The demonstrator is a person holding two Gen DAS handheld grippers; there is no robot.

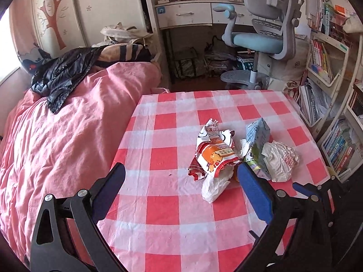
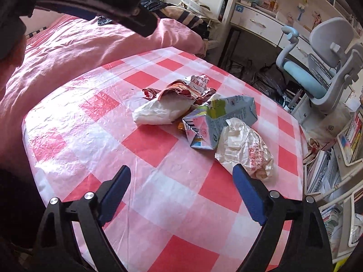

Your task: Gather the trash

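Note:
A pile of trash lies on the red-and-white checked tablecloth [image 1: 163, 206]: a crumpled red and orange wrapper [image 1: 213, 154], a white paper bag [image 1: 214, 187], a flattened blue-grey carton [image 1: 258, 132] and a crumpled white plastic bag [image 1: 280, 159]. My left gripper [image 1: 181, 172] hovers open just in front of the pile, its right finger at the wrapper's near edge. In the right wrist view my right gripper [image 2: 181, 173] is open with nothing between its jaws. Its right finger stands beside the plastic bag [image 2: 245, 149], with the carton [image 2: 217, 117] and the paper bag [image 2: 158, 113] further off.
A bed with a pink duvet [image 1: 68, 136] borders the table on the left, with a black plastic bag [image 1: 61, 77] lying on it. Beyond the table stand a blue desk chair [image 1: 261, 40] and a desk [image 1: 186, 13]. Bookshelves [image 1: 322, 68] line the right side.

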